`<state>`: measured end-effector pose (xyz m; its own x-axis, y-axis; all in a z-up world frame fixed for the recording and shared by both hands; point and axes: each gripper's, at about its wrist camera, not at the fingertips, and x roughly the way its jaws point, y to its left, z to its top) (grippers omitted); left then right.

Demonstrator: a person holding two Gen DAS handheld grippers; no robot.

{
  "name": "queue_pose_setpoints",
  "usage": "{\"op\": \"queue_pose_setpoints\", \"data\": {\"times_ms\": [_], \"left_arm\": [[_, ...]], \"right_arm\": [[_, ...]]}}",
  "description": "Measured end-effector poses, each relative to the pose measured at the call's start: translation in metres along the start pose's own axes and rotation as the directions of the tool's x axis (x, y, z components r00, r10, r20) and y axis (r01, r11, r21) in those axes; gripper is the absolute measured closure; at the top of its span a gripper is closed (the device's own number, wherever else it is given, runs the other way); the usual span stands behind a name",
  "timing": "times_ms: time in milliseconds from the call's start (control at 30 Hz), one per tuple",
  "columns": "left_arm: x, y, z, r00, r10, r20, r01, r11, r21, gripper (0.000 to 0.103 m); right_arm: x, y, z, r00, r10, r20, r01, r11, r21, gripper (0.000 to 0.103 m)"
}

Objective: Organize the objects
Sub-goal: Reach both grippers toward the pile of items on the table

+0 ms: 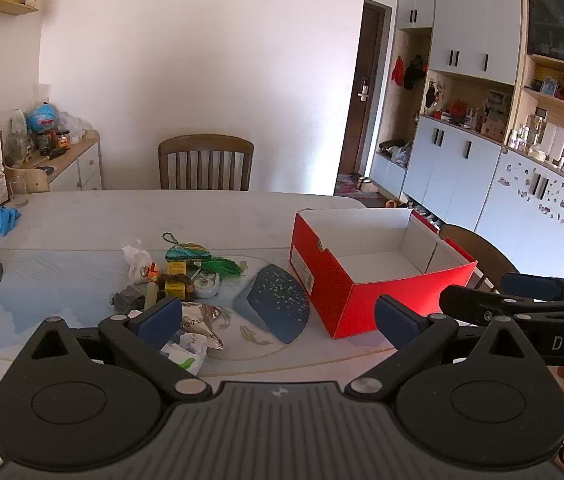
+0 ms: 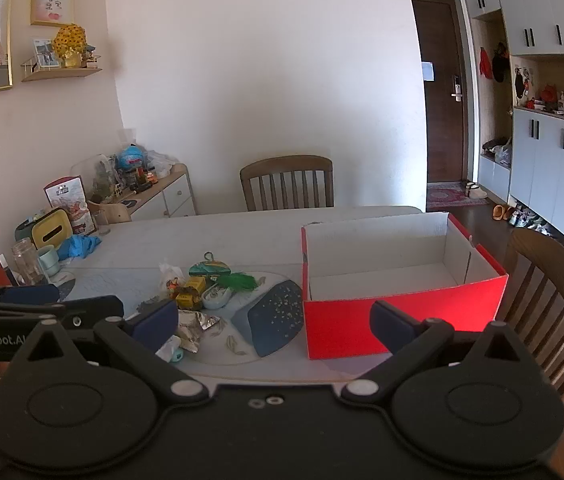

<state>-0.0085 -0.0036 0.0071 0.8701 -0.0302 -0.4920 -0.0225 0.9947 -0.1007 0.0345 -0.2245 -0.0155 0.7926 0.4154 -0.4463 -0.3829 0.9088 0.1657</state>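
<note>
Start of the sort, nothing picked yet. Left hand-held gripper (image 1: 278, 314) wide, empty — small clutter pile (image 1: 174, 276) sits mid-tabletop (image 1: 82, 220), red box (image 1: 378, 272) just right, empty. Right hand-held gripper (image 2: 274, 320) wide, empty. Next: reach in, pinch one item.

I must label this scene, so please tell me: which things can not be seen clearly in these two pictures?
- Pile of small items: both views, too small and overlapping to name each.
- Crumpled wrappers: left wrist view, partly behind the left tongs.
- Red box: right wrist view, near floor hidden by its front wall.
- Box label: too small to read.
</note>
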Motion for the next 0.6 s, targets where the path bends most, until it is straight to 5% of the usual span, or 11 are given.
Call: {"op": "queue_pose_setpoints", "data": {"times_ms": [600], "left_arm": [[0.003,0.010,0.000,0.999,0.038,-0.001,-0.038,0.999,-0.022,0.000]], "right_arm": [[0.013,0.010,0.004,0.999,0.030,-0.011,-0.030,0.999,-0.028,0.001]]}}
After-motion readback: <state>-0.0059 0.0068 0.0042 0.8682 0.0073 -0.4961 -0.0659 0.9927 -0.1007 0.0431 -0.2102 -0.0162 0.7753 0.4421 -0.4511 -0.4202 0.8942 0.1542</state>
